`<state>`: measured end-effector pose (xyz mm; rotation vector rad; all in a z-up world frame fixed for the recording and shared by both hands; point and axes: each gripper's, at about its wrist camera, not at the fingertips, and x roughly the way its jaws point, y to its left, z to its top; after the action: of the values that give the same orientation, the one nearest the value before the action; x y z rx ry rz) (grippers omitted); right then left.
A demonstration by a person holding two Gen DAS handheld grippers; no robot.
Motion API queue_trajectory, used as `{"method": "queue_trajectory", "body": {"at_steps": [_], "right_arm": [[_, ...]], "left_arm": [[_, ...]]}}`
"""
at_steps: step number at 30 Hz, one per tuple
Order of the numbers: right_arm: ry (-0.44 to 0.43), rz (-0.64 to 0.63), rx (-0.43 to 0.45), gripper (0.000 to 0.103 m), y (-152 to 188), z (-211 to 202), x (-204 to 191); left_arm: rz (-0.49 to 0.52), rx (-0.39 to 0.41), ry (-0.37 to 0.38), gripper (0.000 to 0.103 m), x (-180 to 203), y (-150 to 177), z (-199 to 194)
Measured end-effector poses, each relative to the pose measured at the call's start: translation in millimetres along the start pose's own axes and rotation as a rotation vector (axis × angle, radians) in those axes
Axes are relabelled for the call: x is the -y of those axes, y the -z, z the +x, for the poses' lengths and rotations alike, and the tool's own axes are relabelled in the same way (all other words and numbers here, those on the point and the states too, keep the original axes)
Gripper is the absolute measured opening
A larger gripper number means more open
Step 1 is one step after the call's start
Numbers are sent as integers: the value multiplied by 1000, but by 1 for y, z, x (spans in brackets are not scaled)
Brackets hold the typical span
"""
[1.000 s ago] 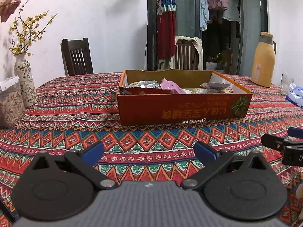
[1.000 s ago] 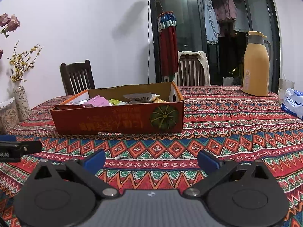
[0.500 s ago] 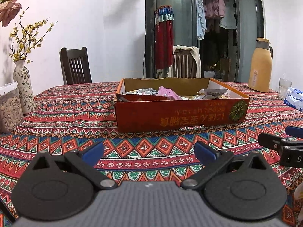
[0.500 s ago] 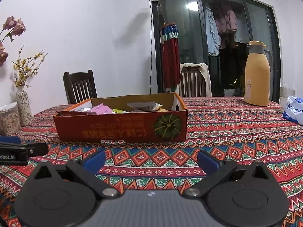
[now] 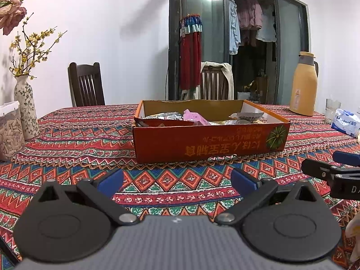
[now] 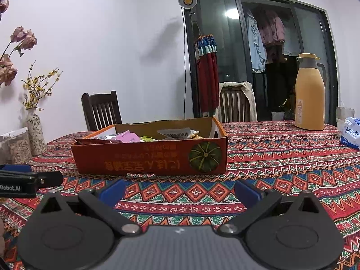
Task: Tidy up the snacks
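An orange cardboard box (image 5: 209, 142) stands on the patterned tablecloth and holds several snack packets, among them a pink one (image 5: 193, 117) and a silver one (image 5: 246, 115). It also shows in the right wrist view (image 6: 148, 159), with the pink packet (image 6: 127, 136) inside. My left gripper (image 5: 177, 180) is open and empty, low over the cloth in front of the box. My right gripper (image 6: 180, 190) is open and empty, in front of the box too. Each gripper's tip shows at the edge of the other's view.
A yellow thermos (image 5: 302, 85) and a white tissue pack (image 5: 345, 122) stand at the right. A flower vase (image 5: 25, 108) and a clear jar (image 5: 10, 130) stand at the left. Two wooden chairs (image 5: 86, 84) are behind the table.
Both cameras have tilted upward, so the box sits lower in each view and more of the wall and door shows. Both grippers stay open and empty.
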<state>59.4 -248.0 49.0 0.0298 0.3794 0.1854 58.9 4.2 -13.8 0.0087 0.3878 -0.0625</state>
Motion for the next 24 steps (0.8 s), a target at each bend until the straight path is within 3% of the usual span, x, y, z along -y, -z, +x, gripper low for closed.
{"method": "queue_trajectory", "body": {"at_steps": [24], "right_arm": [[-6, 3, -3, 103, 0, 1, 1]], "left_arm": [[-1, -3, 1, 103, 0, 0, 1]]}}
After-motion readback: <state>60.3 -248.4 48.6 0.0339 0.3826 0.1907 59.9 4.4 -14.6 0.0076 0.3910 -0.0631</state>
